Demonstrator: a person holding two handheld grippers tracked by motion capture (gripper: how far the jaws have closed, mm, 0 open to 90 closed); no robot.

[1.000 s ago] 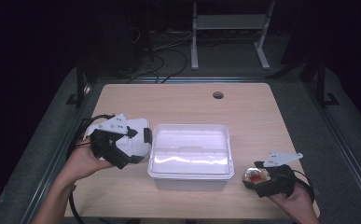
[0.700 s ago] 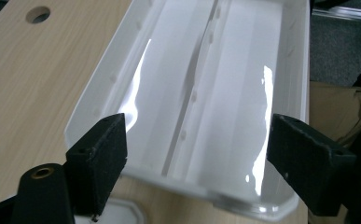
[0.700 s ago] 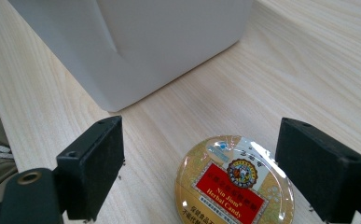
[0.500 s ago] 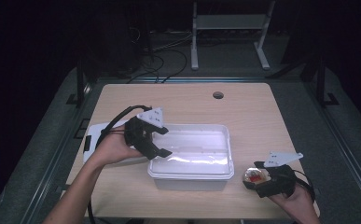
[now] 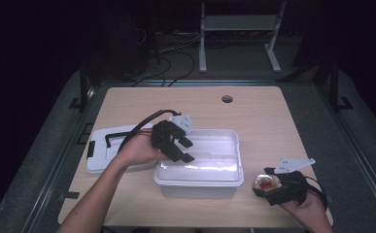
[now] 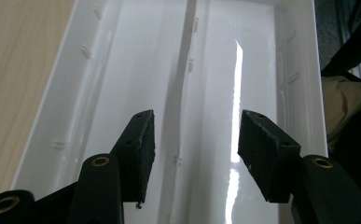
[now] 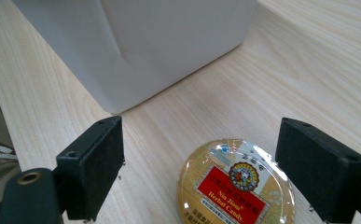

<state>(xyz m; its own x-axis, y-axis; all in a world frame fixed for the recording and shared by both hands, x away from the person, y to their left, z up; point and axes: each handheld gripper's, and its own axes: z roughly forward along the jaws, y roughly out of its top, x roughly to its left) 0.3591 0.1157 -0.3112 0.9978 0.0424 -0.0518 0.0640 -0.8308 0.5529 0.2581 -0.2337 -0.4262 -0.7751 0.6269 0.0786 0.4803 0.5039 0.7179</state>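
Two jaws of the right gripper (image 7: pixel 201 172) stood apart astride the candy tin (image 7: pixel 236 184) on the table; the open box (image 5: pixel 200 162) lay at ten o'clock, nearer the left gripper (image 5: pixel 183 149), also open.

A box (image 5: pixel 200 167) sat at the centre of the table (image 5: pixel 263 121), low in the frame. Its lid (image 5: pixel 103 155) lay flat just left of it. A candy tin (image 5: pixel 265 183) rested on the table near the box's lower right corner, toward the bottom right of the frame.
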